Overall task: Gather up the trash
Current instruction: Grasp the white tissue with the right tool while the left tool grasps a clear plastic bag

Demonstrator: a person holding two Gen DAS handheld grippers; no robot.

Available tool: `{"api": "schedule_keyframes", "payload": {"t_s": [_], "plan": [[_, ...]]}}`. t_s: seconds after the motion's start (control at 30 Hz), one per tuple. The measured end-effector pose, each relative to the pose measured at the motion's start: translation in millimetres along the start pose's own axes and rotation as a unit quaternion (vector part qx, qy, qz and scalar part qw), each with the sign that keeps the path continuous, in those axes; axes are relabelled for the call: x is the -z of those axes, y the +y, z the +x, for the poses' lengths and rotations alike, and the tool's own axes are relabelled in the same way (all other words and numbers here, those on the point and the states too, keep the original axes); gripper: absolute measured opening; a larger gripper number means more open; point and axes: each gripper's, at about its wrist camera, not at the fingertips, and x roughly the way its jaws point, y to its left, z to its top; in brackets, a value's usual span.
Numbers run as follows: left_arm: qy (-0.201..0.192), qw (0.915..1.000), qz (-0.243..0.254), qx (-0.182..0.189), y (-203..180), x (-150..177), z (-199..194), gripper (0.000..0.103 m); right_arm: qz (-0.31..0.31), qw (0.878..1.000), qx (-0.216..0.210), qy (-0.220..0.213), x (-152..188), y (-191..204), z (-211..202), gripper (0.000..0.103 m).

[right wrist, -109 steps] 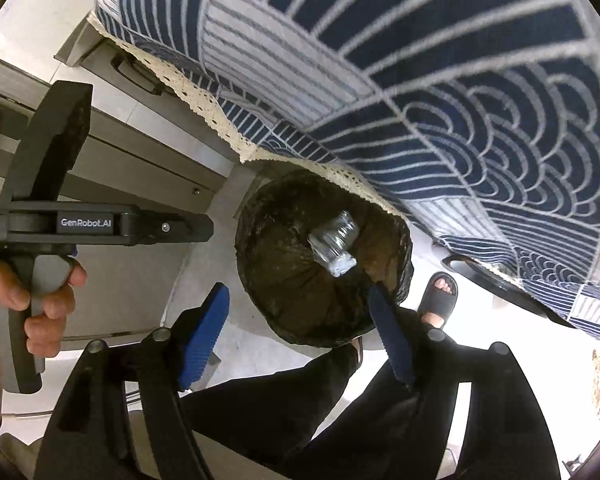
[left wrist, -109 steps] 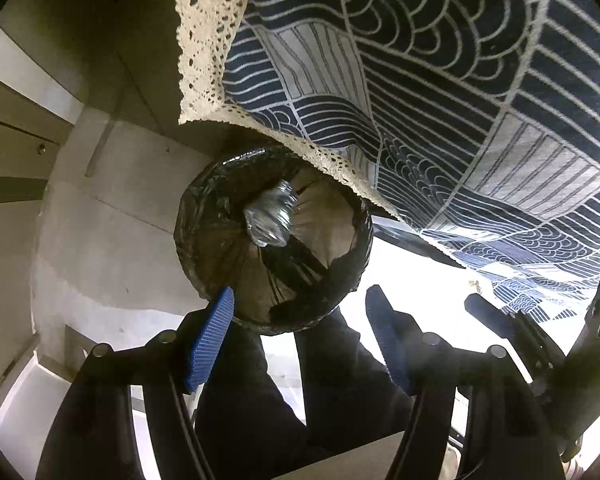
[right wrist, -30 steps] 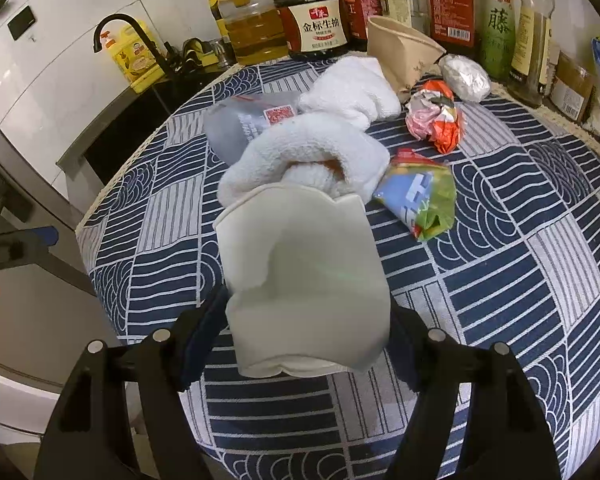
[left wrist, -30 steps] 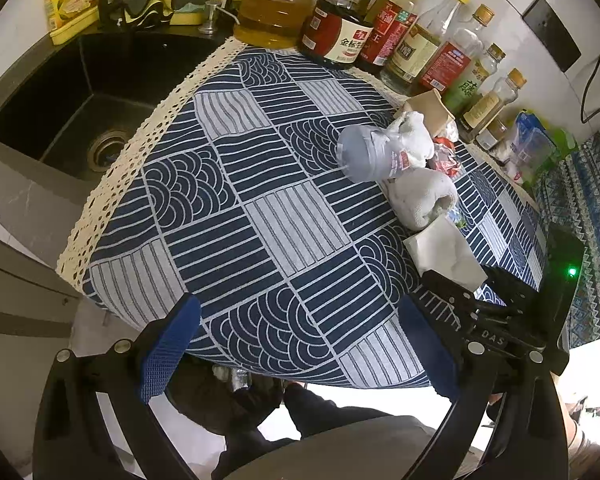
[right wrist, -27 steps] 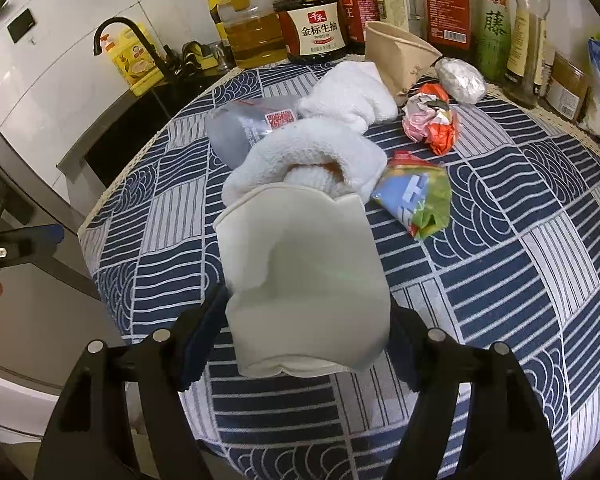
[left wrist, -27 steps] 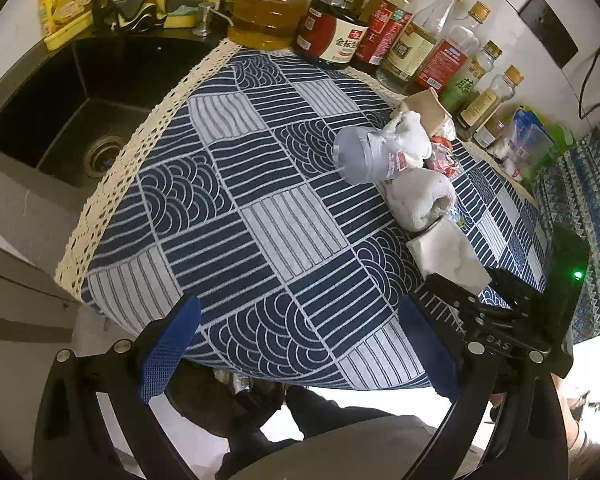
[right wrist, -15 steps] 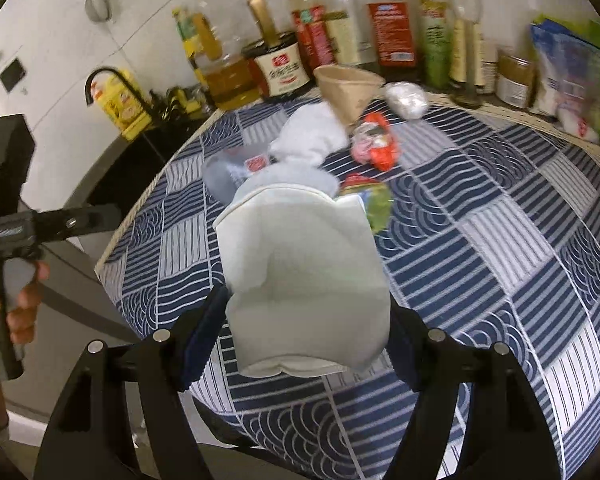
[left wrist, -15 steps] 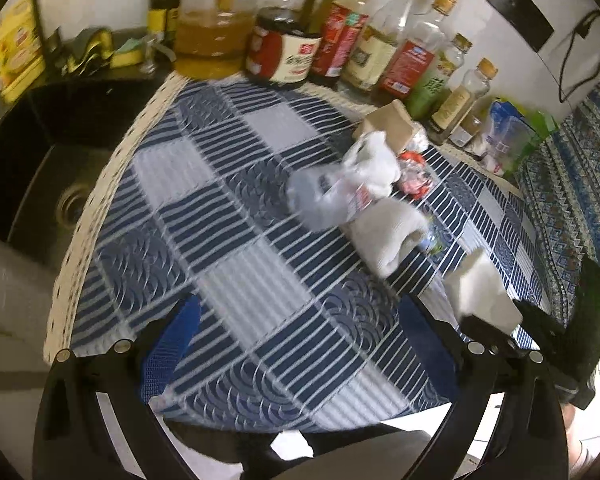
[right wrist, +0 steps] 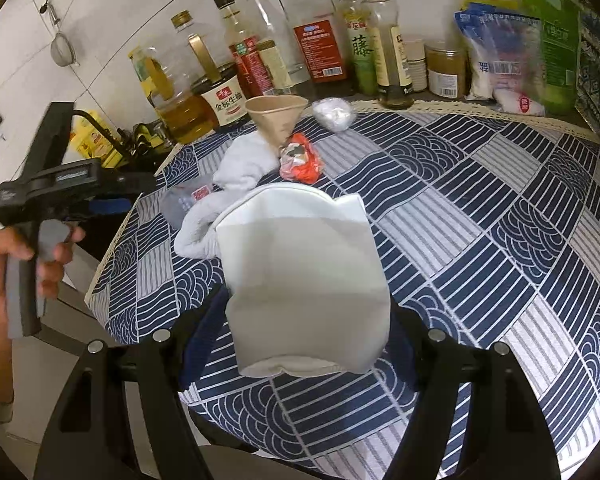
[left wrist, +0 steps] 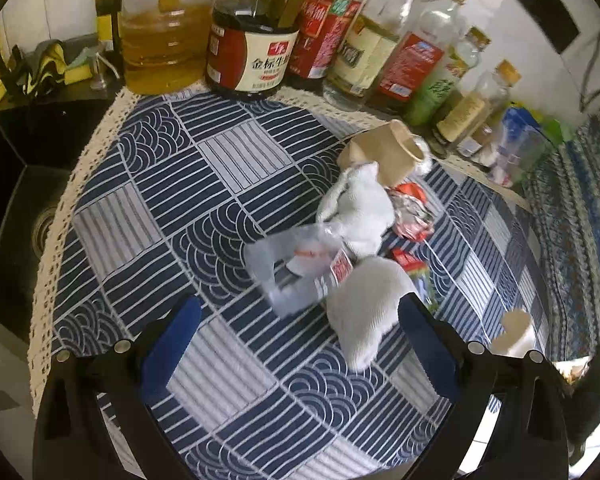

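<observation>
A white paper cup (right wrist: pixel 306 280) is clamped at frame centre by the right gripper (right wrist: pixel 300 336); the left gripper (left wrist: pixel 300 336) is held agape, empty, below a crushed plastic bottle (left wrist: pixel 296 270).

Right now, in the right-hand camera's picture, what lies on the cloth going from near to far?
White paper cup held in the right gripper → white towel → red wrapper → brown paper cup → bottles along the wall.
</observation>
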Motion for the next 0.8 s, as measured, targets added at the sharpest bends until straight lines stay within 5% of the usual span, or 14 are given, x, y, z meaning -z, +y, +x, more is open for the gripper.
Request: {"api": "schedule_keyframes", "payload": {"t_s": [0.23, 0.6, 0.8], "plan": [[0.055, 0.9974, -0.043, -0.016, 5, -21, 43, 0.096, -0.006, 1.0, -0.011, 0.005, -8, -11, 3, 0.072], [0.075, 0.9939, -0.057, -0.057, 1, -33, 69, 0.095, 0.007, 0.999, -0.036, 0.013, -15, -33, 16, 0.072], [0.081, 0.9934, -0.062, -0.053, 3, -33, 73, 0.078, 0.008, 0.999, -0.049, 0.016, -17, -34, 22, 0.072]]}}
